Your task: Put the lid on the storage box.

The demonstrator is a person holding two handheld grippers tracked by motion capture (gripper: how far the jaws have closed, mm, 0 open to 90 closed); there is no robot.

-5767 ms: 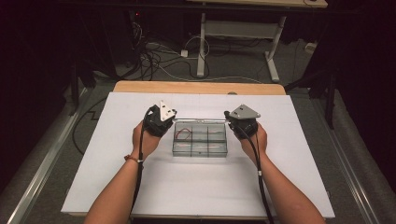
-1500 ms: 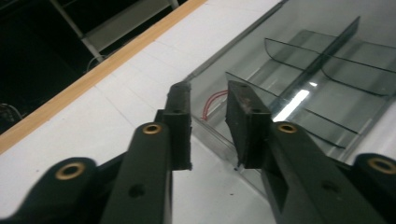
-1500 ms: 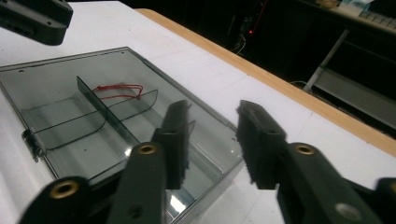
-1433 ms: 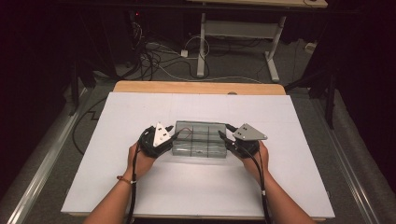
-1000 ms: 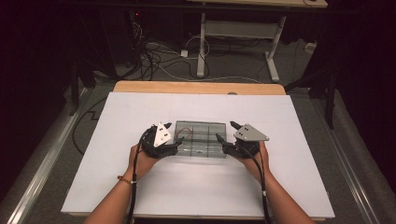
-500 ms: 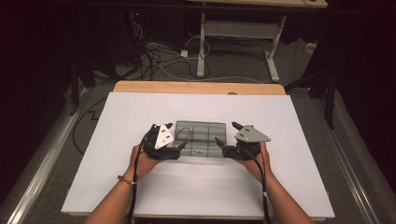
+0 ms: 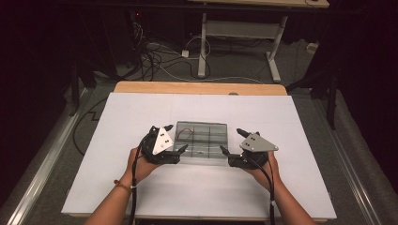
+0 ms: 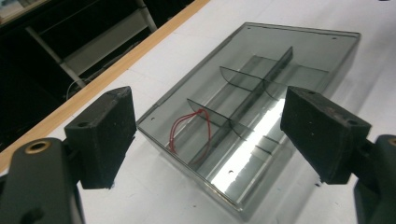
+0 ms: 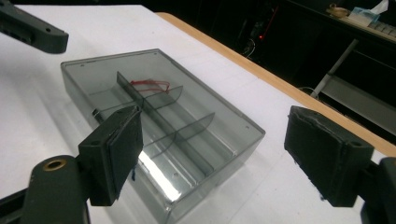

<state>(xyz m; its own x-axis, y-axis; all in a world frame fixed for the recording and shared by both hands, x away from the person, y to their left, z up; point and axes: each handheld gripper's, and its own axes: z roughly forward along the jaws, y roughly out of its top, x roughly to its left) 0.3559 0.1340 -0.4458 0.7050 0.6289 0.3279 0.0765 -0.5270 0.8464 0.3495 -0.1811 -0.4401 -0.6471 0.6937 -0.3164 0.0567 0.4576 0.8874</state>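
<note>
flanking a clear smoky-grey plastic compartment box (image 7: 201, 142) with both grippers released

the box lies flat on the white table sheet (image 7: 141, 197), a thin red looped wire (image 8: 189, 127) in one of its far-left compartments (the other cells look bare). the left gripper (image 7: 179, 143) sits just beside the box's left end, its jaws having just been opening and now spread wide, holding nothing, the box's corner ahead between them. the right gripper (image 7: 232, 142) sits near the box's right end, jaws likewise spread and clear of the box wall, nothing pressed between the pads (image 9: 123, 149). beyond the box runs the table's pale wooden edge (image 7: 197, 87).
</note>
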